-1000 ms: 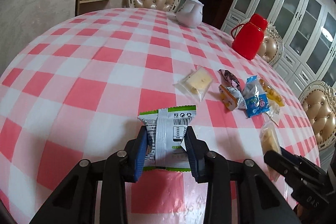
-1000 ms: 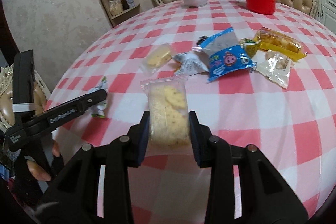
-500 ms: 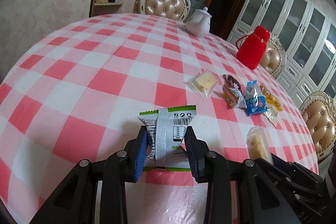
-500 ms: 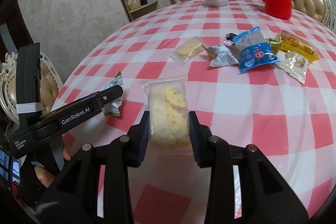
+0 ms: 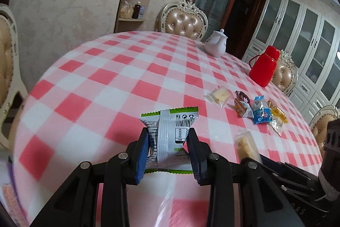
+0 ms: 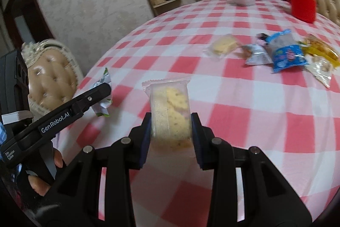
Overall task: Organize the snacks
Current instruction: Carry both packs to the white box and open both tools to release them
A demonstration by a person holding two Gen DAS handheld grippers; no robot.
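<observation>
The left gripper (image 5: 167, 142) is clamped on a green-edged white snack packet (image 5: 170, 137), which stands with its long axis running from the jaws toward 12 o'clock, above the checked tabletop (image 5: 106, 82). The right gripper (image 6: 171, 127) pinches a clear packet of pale cookies (image 6: 170, 112) the same way, long axis pointing away from the jaws toward 12 o'clock, lifted clear of the cloth. Both packets are carried near the tabletop's near edge, well apart from the loose pile of snacks (image 6: 282, 52) that lies at about 2 o'clock from the right gripper and likewise at 2 o'clock from the left one. In the right wrist view the left gripper shows at 9 o'clock with its packet end sticking out. The right hand appears nearer the pile, so any further pick from it would fall more naturally to that side. Where the 2 held packets are meant to go cannot be told; no bin or tray shows.
</observation>
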